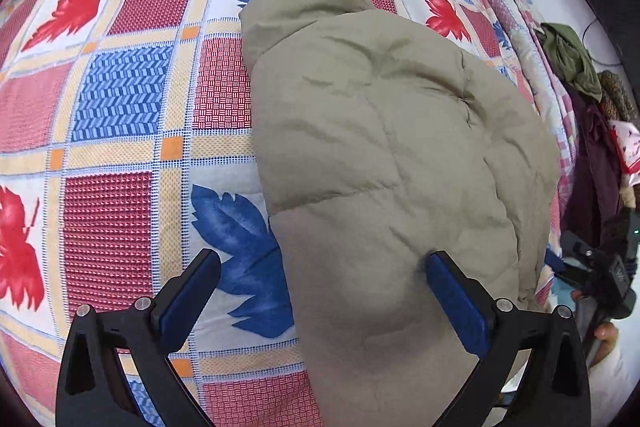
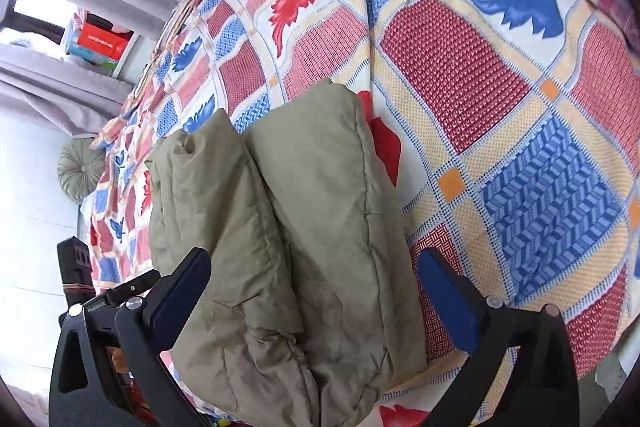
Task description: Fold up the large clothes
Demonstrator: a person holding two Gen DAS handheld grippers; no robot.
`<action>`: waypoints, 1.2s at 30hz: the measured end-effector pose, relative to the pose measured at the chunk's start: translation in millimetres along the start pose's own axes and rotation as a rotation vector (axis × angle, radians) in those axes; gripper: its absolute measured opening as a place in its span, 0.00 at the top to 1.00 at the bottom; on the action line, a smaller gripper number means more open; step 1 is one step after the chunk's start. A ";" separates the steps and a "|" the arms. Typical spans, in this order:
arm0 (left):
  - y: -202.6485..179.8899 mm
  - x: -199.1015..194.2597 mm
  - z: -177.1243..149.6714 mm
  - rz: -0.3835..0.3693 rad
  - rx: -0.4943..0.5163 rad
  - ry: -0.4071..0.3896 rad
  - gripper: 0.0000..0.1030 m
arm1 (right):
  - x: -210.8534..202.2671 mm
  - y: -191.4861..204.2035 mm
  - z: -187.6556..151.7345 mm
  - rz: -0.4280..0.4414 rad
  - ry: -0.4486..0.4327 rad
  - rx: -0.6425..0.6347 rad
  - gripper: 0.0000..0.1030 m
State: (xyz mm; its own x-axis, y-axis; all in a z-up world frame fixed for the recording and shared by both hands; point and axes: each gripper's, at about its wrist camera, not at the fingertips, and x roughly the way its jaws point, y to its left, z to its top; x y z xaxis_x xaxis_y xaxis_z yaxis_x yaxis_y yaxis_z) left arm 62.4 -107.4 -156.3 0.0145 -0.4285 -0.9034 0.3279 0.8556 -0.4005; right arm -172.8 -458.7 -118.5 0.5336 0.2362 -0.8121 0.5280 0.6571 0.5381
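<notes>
A padded khaki jacket (image 1: 392, 131) lies folded in a thick bundle on the patterned bedspread (image 1: 120, 99). My left gripper (image 1: 322, 265) is open above its near edge; the right finger (image 1: 452, 291) presses into the fabric, the left finger (image 1: 192, 287) is over the bedspread. In the right wrist view the jacket (image 2: 304, 227) shows as stacked folds near the bed's edge. My right gripper (image 2: 312, 267) is open, its fingers straddling the bundle without closing on it.
The bedspread (image 2: 500, 99) with red and blue leaf squares covers the bed. A pile of dark clothes (image 1: 584, 99) sits at the right bedside. A round cushion (image 2: 78, 167) and a shelf with boxes (image 2: 100, 43) lie beyond the bed. A tripod (image 1: 608, 279) stands nearby.
</notes>
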 end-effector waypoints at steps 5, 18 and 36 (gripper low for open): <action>9.1 7.0 0.9 -0.101 -0.031 0.024 0.00 | 19.3 -11.7 7.6 0.011 0.051 0.014 0.00; 23.3 42.3 8.8 -0.380 -0.087 0.092 0.00 | 67.3 -25.6 27.5 0.341 0.166 0.133 0.00; -3.6 90.1 21.1 -0.474 -0.111 0.104 0.08 | 142.0 18.5 49.0 0.179 0.370 -0.110 0.00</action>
State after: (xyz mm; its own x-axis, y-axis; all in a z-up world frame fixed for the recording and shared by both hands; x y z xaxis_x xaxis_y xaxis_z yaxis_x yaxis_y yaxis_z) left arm 82.5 -155.3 -233.0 -0.2079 -0.7513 -0.6264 0.1728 0.6021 -0.7795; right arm -54.8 -448.1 -212.8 0.3273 0.5814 -0.7449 0.3643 0.6498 0.6672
